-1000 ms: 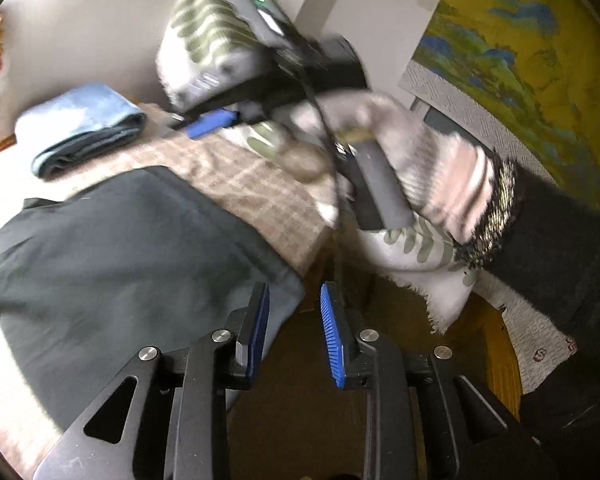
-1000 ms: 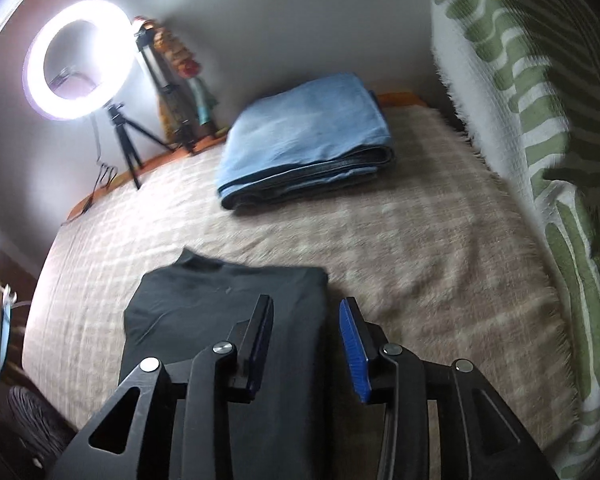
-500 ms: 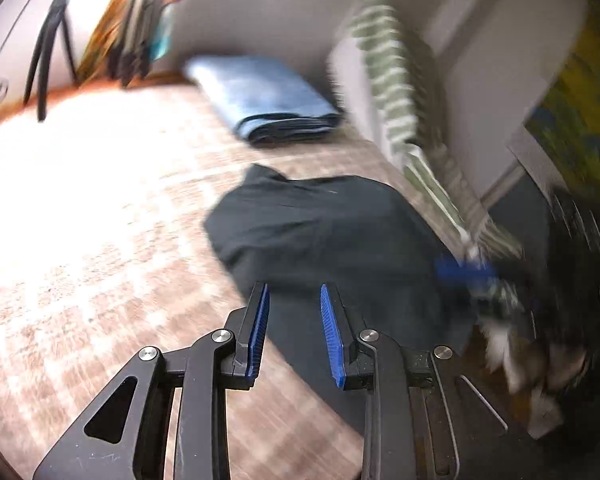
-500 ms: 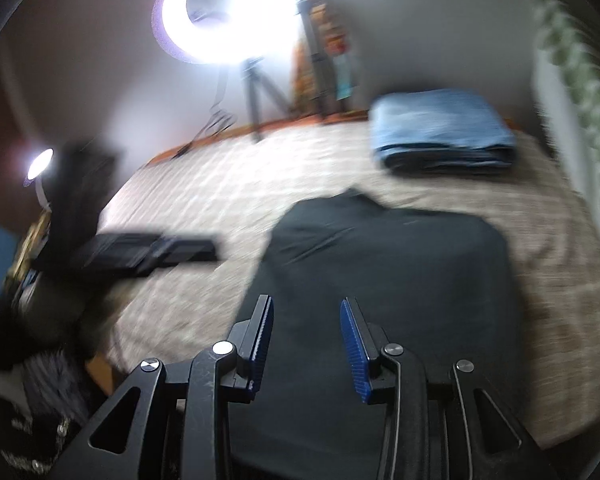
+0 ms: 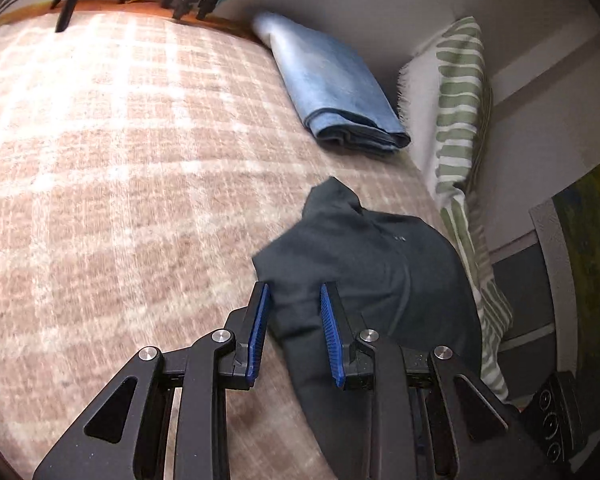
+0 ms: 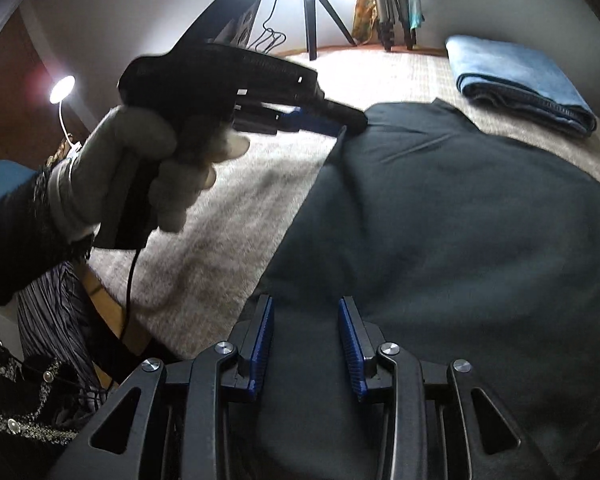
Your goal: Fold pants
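Note:
Dark folded pants point(image 5: 376, 276) lie on the plaid bed cover point(image 5: 120, 184) near its right edge. My left gripper point(image 5: 294, 300) is open, its jaws straddling the pants' left edge close to a raised corner. In the right wrist view the pants point(image 6: 460, 220) fill the middle. My right gripper point(image 6: 306, 312) is open just above their near edge. The left gripper also shows there point(image 6: 340, 120), held by a gloved hand, its tips at the pants' far left edge.
Folded blue jeans point(image 5: 332, 92) lie at the far side of the bed, also in the right wrist view point(image 6: 516, 80). A green-striped cushion point(image 5: 456, 128) stands along the right edge. Tripods point(image 6: 320, 12) and a ring light stand behind the bed.
Both grippers have swung from off the bed's edge to over the pants. My left gripper has come down to the pants' left edge; my right now hovers at their near edge.

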### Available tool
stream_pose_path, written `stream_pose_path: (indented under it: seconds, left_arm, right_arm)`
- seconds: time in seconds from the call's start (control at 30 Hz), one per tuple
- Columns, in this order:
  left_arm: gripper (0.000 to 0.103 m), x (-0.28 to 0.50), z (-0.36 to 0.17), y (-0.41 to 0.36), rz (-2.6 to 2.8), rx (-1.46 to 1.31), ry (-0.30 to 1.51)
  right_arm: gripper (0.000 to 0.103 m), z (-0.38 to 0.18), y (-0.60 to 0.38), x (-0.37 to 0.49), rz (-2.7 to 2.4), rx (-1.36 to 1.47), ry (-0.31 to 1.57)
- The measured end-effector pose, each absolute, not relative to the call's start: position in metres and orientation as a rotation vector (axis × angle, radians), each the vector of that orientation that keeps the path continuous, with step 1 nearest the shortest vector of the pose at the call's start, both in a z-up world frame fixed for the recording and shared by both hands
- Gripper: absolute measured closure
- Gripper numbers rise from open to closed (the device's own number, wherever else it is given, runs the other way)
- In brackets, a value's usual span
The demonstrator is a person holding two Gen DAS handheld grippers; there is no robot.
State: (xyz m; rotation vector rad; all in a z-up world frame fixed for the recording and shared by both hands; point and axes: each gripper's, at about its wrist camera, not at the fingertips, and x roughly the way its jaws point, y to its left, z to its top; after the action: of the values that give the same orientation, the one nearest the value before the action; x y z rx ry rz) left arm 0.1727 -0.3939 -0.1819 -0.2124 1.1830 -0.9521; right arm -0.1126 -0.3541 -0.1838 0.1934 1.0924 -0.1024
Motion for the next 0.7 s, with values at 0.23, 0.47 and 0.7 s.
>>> stream_pose_path:
  seconds: [0.23, 0.47, 0.7]
  left_arm:
    - [0.097, 0.181, -0.183, -0.397, -0.903, -0.192, 1.136]
    - [0.096, 0.182, -0.163, -0.386, -0.838, -0.152, 1.062]
    - [0.055, 0.152, -0.149, -0.371, -0.934, -0.109, 1.083]
  right_arm:
    - [0.069, -0.187, -0.352, -0.116, -0.103, 0.2, 1.102]
    - [0.069, -0.181, -0.354, -0.115, -0.081, 0.198, 1.124]
    - [0.031, -0.121, -0.406, -0.146, -0.203, 0.271, 0.978]
